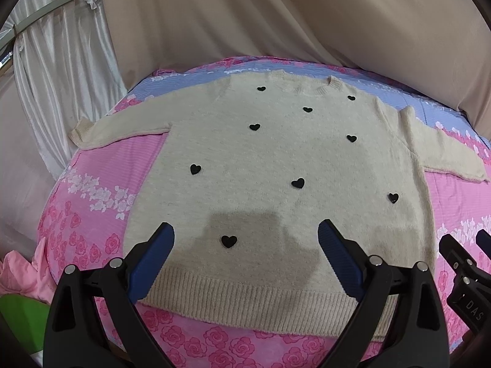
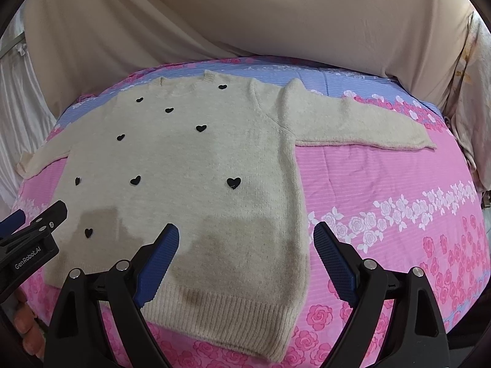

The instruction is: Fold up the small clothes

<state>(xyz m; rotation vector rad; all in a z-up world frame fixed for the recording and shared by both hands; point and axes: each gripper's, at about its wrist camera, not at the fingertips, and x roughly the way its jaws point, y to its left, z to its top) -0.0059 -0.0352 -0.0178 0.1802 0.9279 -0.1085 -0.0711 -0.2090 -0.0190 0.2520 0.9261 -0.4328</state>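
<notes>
Nearest, left gripper [image 1: 246, 236] hovered over the ribbed hem [image 1: 245, 294] of the cream sweater [image 1: 276, 159], blue fingers [image 1: 153, 257] wide apart and holding nothing, one black heart patch [image 1: 229, 240] lying between the two tips. Beside it, right gripper [image 2: 246, 236] hung above the sweater's lower right corner, fingers [image 2: 158, 257] also spread wide and empty: left tip over the knit, right tip beyond the side edge, above the pink rose bedsheet [image 2: 399, 260]. Whether any tip touched the cloth, could not tell. Farther on, lay flat and face up on the sheet, both sleeves stretched out sideways, right sleeve [image 2: 362, 125] reaching well past the body, more black hearts scattered over the chest. At the far end, neckline [image 1: 325, 87] close to the blue stripe of the sheet, with beige draped cloth [image 1: 276, 15] behind.
</notes>
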